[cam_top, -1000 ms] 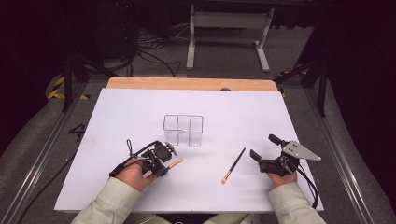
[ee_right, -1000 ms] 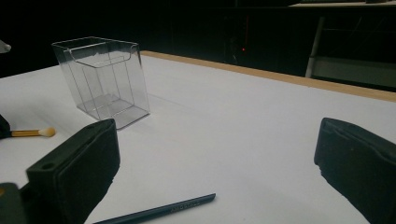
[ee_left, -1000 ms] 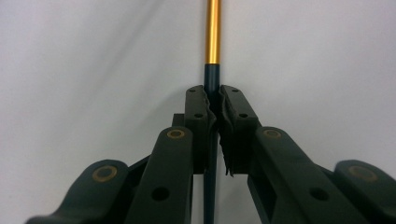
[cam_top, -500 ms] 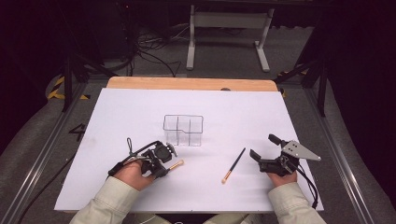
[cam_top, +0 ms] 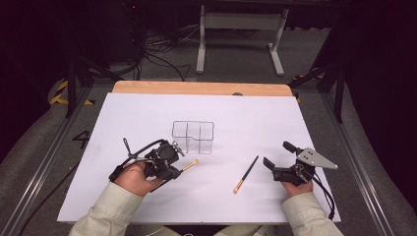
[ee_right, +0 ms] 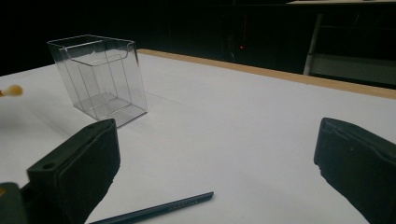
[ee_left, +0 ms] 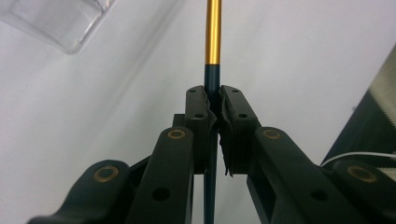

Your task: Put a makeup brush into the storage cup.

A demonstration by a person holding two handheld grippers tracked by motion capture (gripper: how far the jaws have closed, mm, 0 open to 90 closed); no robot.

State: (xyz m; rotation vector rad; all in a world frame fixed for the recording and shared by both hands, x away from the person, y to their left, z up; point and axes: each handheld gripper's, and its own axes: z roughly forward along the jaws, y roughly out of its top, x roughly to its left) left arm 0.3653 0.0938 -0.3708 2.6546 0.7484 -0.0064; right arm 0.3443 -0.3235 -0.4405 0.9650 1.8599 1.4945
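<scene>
Left gripper (cam_top: pixel 178 166): clamped on brush (ee_left: pixel 213 32), clear organizer (cam_top: pixel 193 136) just ahead, likely for dropping in.
Right gripper (cam_top: pixel 275 156): jaws apart, second brush (cam_top: pixel 246 174) lying on counter (cam_top: pixel 255 118) just beside, likely next.

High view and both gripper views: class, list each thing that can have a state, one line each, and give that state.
Left claw: shut on the held brush.
Held brush: gripped by its dark handle, gold end sticking out past the jaws.
Right claw: open, holding nothing.
Second brush: lying flat on the table, untouched.
Clear organizer: upright and empty.
</scene>
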